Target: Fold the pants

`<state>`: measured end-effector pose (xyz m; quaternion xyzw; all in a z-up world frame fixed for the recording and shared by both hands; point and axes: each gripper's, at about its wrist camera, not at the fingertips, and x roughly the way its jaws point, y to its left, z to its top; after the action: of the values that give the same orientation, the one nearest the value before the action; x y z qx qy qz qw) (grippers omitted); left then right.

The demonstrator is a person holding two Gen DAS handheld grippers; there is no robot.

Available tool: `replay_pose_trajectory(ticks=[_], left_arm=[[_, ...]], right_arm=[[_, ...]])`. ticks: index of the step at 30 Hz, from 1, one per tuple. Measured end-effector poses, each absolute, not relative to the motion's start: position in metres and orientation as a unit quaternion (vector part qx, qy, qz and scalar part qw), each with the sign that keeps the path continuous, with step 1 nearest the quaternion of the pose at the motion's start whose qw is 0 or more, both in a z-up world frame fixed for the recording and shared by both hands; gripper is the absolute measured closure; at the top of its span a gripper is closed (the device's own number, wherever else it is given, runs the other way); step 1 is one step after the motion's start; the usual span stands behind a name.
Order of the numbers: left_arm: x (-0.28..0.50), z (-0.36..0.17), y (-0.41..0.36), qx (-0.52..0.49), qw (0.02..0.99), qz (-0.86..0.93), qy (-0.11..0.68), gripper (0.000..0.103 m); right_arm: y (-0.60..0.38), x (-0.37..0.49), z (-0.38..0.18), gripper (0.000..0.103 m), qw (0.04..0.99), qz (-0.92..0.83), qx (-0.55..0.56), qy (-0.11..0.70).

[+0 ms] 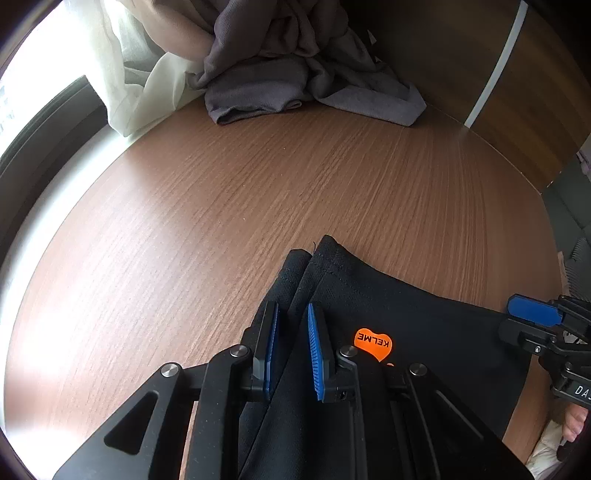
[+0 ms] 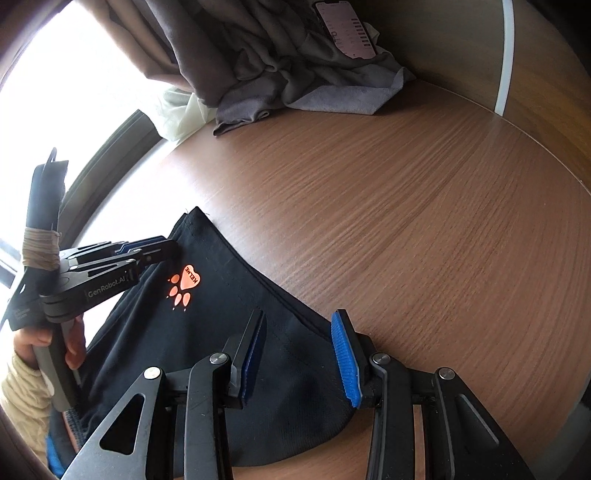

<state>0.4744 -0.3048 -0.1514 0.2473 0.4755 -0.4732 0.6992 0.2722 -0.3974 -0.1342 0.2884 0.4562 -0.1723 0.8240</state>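
Black pants [image 1: 406, 314] with an orange paw logo [image 1: 373, 343] lie on a brown wooden table [image 1: 221, 184], one hem corner pointing away from me. My left gripper [image 1: 293, 332] pinches a raised fold of the fabric near that corner, blue pads pressed against it. The right wrist view shows the same pants [image 2: 221, 332] and logo [image 2: 186, 280], with the left gripper [image 2: 162, 251] clamped on their left edge. My right gripper [image 2: 299, 347] holds the pants' right edge, bunched fabric filling the gap between its fingers. It also shows at the right edge of the left view [image 1: 517, 317].
A heap of grey cloth [image 1: 295, 85] sits at the table's far side, with a phone [image 2: 347, 33] on top. A white curtain [image 1: 140, 85] and a bright window are to the left. A hand [image 2: 48, 343] in a beige sleeve holds the left gripper.
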Motion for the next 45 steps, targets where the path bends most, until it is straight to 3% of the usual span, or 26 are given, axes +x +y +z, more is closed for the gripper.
replay_pose_trajectory(ticks=[3, 6, 16, 33, 45], left_arm=[[0.474, -0.152, -0.305, 0.245, 0.698, -0.475, 0.476, 0.086], [0.474, -0.150, -0.304, 0.240, 0.695, -0.480, 0.478, 0.098], [0.468, -0.121, -0.291, 0.227, 0.724, -0.470, 0.452, 0.099], [0.465, -0.138, -0.294, 0.282, 0.753, -0.417, 0.424, 0.099], [0.452, -0.117, -0.288, 0.272, 0.779, -0.423, 0.375, 0.099]], right_arm=[[-0.397, 0.274, -0.135, 0.065, 0.825, -0.172, 0.283, 0.458], [-0.398, 0.274, -0.138, 0.065, 0.824, -0.173, 0.282, 0.461], [-0.403, 0.265, -0.137, 0.065, 0.827, -0.187, 0.279, 0.450], [-0.414, 0.236, -0.144, 0.065, 0.802, -0.289, 0.273, 0.446], [-0.414, 0.237, -0.143, 0.065, 0.813, -0.221, 0.257, 0.472]])
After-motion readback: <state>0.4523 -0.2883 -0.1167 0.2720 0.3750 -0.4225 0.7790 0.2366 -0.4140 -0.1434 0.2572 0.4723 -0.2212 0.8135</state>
